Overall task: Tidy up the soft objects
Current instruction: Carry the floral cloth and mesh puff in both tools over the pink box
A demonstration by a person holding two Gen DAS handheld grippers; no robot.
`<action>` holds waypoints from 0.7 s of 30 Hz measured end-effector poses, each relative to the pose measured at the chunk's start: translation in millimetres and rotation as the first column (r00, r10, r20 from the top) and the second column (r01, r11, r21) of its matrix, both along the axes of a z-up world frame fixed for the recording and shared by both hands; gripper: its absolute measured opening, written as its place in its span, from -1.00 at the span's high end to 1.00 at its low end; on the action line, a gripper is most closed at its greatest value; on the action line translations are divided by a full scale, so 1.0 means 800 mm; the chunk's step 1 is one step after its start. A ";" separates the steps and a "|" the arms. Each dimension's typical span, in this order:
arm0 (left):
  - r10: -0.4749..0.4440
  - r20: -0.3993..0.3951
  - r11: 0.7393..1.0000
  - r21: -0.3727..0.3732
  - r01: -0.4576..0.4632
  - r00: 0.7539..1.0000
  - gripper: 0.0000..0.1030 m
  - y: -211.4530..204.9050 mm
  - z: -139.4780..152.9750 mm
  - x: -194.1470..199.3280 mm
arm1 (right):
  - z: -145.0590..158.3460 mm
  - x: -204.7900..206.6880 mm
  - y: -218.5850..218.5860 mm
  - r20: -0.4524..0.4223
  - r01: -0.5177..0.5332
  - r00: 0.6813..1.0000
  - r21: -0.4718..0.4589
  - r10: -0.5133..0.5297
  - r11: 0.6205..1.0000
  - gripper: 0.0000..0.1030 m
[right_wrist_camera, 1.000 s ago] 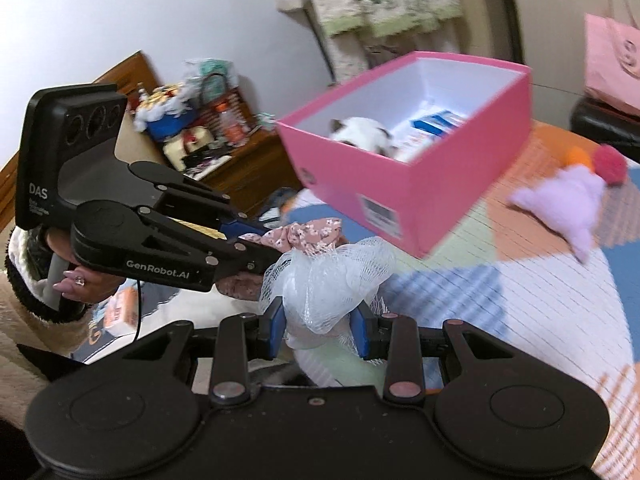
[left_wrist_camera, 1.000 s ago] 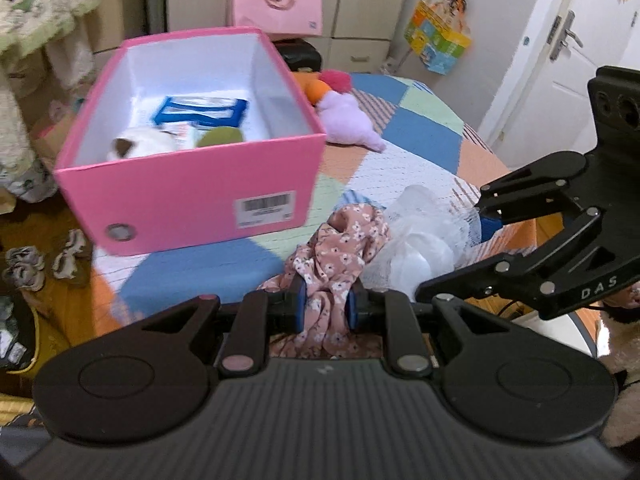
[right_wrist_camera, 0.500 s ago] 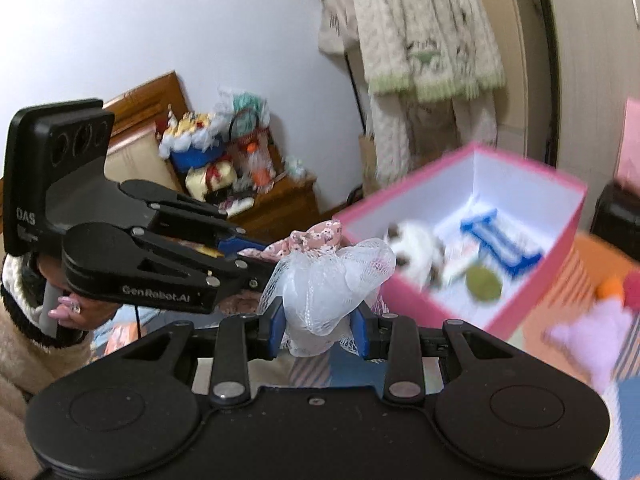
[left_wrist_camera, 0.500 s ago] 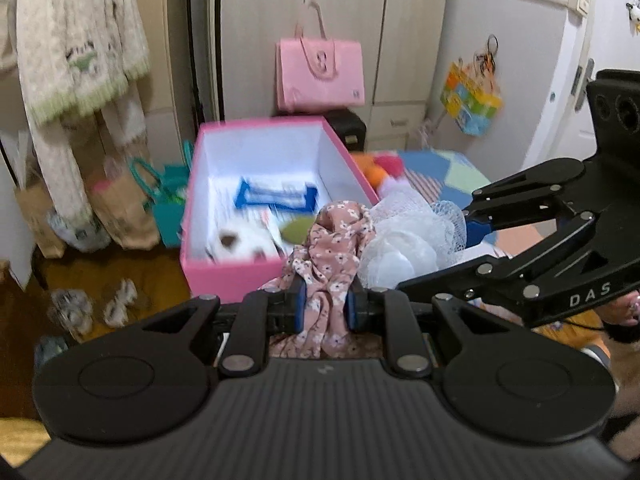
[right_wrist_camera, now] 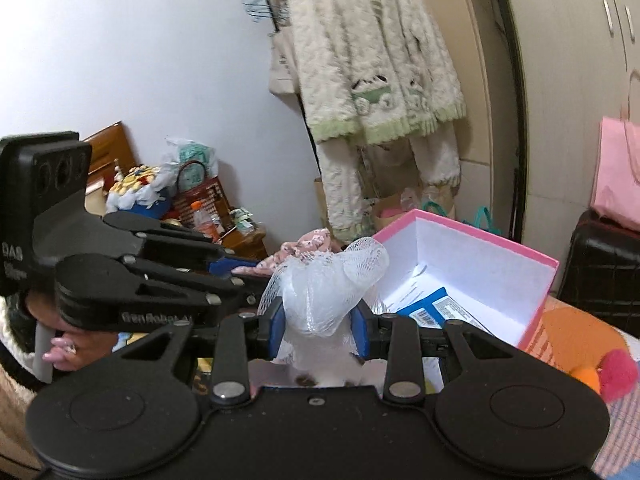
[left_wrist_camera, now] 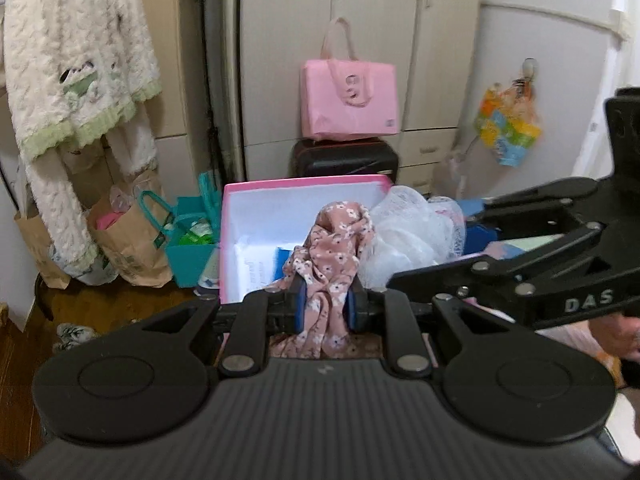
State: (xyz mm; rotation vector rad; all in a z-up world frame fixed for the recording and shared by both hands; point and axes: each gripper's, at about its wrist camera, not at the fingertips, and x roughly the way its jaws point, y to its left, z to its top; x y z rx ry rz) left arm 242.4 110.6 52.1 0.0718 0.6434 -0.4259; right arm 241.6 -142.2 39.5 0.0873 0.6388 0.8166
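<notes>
matt pink floral cloth (left_wrist_camera: 329,240), white open mesh net (right_wrist_camera: 332,284), smooth pink cardboard box (right_wrist_camera: 472,236), fluffy cream knit cardigan (right_wrist_camera: 372,60).

The box (left_wrist_camera: 256,216) is pink outside and white inside. The scrunchie (left_wrist_camera: 332,248) is dusty pink with small white flowers; the mesh puff (right_wrist_camera: 332,284) is white. Blue pads (left_wrist_camera: 301,306) line both black claws. The bed cover (right_wrist_camera: 576,336) shows orange patches.
</notes>
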 end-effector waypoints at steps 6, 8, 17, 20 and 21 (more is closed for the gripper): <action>0.014 -0.046 1.000 0.008 -0.013 0.999 0.66 0.000 -0.026 0.054 | -0.032 0.045 0.008 -0.018 0.010 1.000 -0.020 -0.010 1.000 0.24; 0.017 -0.038 0.999 0.042 -0.016 0.999 0.66 -0.007 -0.031 0.067 | -0.041 0.060 0.007 -0.024 0.011 1.000 -0.020 -0.012 1.000 0.24; 0.012 -0.035 0.992 0.126 -0.007 0.999 0.66 -0.040 -0.045 0.114 | -0.064 0.105 0.007 -0.031 -0.018 0.999 -0.103 0.015 0.995 0.24; 0.022 -0.030 0.987 0.157 -0.017 0.999 0.66 -0.052 -0.055 0.132 | -0.078 0.122 0.009 -0.053 -0.054 0.997 -0.123 0.048 0.991 0.24; 0.029 -0.037 0.987 0.159 -0.023 0.999 0.66 -0.055 -0.059 0.138 | -0.084 0.124 0.013 -0.056 -0.073 0.996 -0.127 0.067 0.989 0.24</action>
